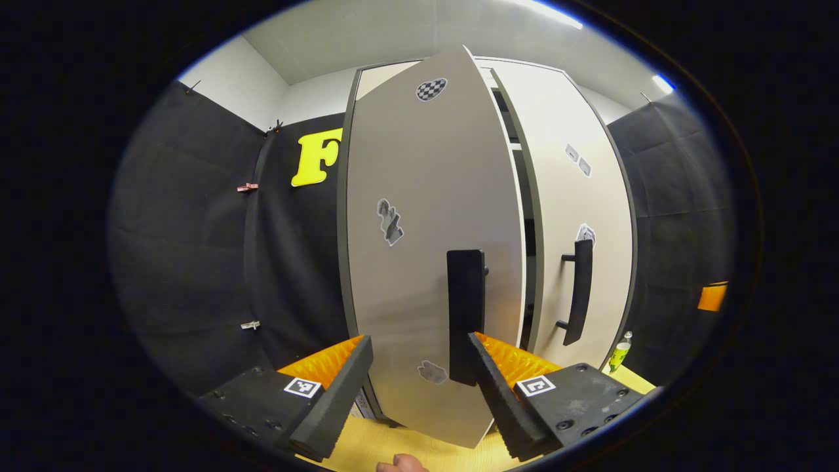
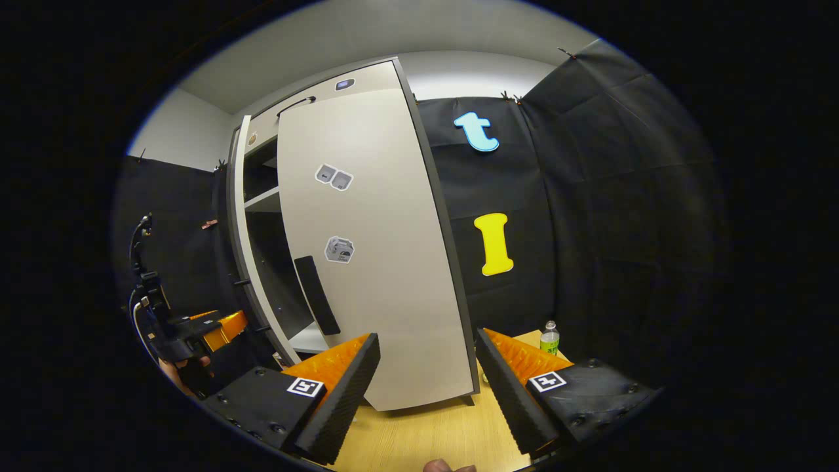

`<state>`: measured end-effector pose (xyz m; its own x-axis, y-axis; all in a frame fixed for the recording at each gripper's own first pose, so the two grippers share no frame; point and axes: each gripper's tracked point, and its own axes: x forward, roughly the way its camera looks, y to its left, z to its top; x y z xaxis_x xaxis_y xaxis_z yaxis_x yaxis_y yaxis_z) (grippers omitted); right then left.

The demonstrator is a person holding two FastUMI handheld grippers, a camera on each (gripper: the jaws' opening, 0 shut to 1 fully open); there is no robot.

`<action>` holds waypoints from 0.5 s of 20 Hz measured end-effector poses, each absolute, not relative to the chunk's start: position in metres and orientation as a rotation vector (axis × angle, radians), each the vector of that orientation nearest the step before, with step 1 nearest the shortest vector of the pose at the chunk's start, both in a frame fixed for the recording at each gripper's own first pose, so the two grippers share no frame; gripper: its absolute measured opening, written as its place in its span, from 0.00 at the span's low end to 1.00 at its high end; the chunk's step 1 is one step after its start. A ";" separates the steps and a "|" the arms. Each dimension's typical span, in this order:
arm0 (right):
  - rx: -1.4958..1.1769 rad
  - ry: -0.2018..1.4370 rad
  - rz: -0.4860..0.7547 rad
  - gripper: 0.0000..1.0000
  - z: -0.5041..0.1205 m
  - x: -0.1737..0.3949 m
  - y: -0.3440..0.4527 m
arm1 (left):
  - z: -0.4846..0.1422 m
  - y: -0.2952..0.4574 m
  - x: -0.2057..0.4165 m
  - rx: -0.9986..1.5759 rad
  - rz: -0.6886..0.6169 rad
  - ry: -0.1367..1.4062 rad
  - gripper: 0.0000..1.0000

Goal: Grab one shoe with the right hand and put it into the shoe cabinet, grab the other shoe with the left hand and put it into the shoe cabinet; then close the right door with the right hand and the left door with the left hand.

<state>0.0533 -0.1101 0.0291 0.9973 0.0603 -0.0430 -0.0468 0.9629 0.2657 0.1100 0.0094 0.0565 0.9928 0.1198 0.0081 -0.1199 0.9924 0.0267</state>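
The shoe cabinet (image 1: 367, 78) stands on the wooden floor (image 2: 432, 432). Its right door (image 2: 373, 249) looks shut. The left door (image 1: 426, 262) is partly open, so it is left to push. No shoes in sight, probably inside. The left gripper (image 1: 419, 367) and right gripper (image 2: 426, 367) are wide open, holding nothing.

This is a recording booth set up indoors, not a lived-in home. Black cloth (image 2: 590, 216) hangs as walls on all sides, pinned up with small clips (image 1: 248, 187), and plain white room walls and a ceiling light strip (image 1: 554, 13) show above it. A tall pale shoe cabinet (image 2: 367, 249) with dark handles stands on a light wood floor (image 2: 432, 432), its doors dotted with printed marker stickers (image 1: 430, 89). A small green bottle (image 2: 549, 339) stands on the floor by the cloth.
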 end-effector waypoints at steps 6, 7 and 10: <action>0.274 0.053 0.061 0.98 0.028 0.053 -0.115 | 0.056 -0.009 0.131 0.059 0.131 -0.008 0.92; 0.269 0.051 0.057 0.98 0.029 0.053 -0.117 | 0.057 -0.011 0.134 0.062 0.134 -0.010 0.92; 0.260 0.043 0.054 0.98 0.030 0.053 -0.122 | 0.058 -0.018 0.143 0.087 0.145 -0.023 0.92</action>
<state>0.0531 -0.1216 0.0301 0.9976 0.0589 -0.0356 -0.0478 0.9649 0.2583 0.1430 -0.0180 0.0578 0.9892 0.1438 0.0290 -0.1458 0.9857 0.0846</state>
